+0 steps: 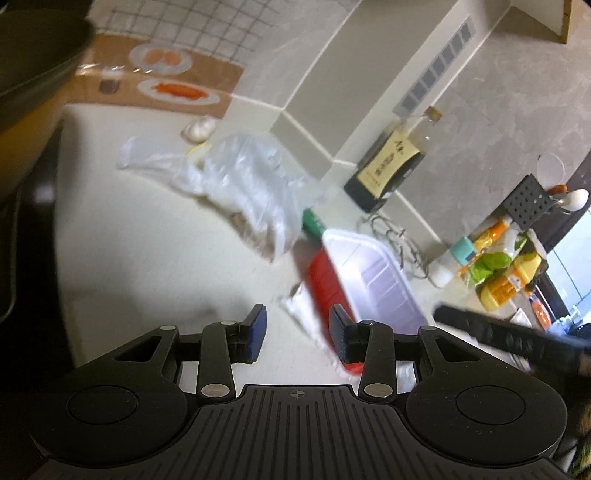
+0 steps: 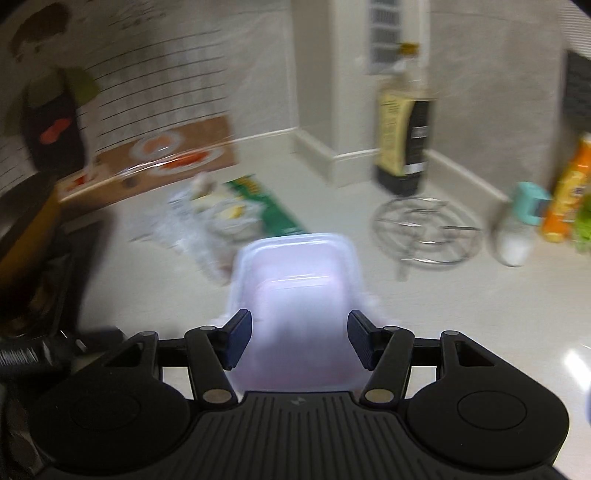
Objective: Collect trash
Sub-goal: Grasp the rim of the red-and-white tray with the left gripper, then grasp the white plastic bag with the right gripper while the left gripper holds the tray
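Both held low over the counter (image 1: 147,258): left gripper (image 1: 297,334) fingers spread, empty; right gripper (image 2: 300,339) spread w/ plastic tub (image 2: 295,266) between, contact unclear.

Pale cream countertop (image 1: 155,258). Translucent whitish plastic bag (image 1: 251,184). Clear tray (image 1: 373,277) with a faint lilac tint, over a red packet (image 1: 325,280) and a green one (image 1: 313,223); the green packet (image 2: 266,205) bears yellow print. Dark bottle (image 1: 388,162) with a cream-yellow label and black characters. Wall sheet (image 1: 177,29) white with a dark grid pattern, edged by a brown band (image 1: 122,92) showing white plates of orange food. Orange-and-yellow bottles (image 1: 506,280); turquoise cap (image 2: 532,203). Both grippers black, with dark blue finger pads (image 2: 238,339).
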Tool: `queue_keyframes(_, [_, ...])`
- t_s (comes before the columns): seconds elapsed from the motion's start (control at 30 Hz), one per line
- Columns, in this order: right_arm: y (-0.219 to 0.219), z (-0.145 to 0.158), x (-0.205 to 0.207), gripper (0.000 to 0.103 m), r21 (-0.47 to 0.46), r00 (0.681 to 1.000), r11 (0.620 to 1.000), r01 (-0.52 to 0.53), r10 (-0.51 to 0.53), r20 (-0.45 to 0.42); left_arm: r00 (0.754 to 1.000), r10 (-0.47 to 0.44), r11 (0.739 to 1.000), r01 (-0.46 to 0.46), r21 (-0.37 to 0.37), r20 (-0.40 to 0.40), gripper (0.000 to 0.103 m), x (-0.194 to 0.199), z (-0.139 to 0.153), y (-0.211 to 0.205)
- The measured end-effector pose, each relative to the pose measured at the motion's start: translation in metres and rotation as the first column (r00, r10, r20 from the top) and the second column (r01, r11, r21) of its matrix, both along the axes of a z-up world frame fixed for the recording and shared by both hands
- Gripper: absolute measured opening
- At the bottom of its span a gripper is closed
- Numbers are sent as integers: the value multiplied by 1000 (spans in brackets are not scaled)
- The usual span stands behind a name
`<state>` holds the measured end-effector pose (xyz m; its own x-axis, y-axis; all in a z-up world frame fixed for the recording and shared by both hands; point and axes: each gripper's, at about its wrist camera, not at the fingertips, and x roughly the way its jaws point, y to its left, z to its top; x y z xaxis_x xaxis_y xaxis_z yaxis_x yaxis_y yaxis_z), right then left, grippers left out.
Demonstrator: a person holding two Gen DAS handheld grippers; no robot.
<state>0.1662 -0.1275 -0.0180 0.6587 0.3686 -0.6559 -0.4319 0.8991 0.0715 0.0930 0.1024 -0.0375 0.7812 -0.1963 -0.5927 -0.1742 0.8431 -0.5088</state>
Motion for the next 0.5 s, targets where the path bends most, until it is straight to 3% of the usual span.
queue_keyframes(0.13, [-26,-3,-2,58,-1,997,997,83,-83,-9,999,-38,998,39,39,-23,42,29,-2,-11])
queue_keyframes(0.3, [-54,-10,-8,58,-21,985,985,170,-170,-12,995,-101,995,101,23,-21,42,59,-8,-34])
queue_keyframes(0.5, [-78,-11,-15,58,-21,970,970,243,-244,-24,987,-117,983,130,128,-107,42,97,-35,-67])
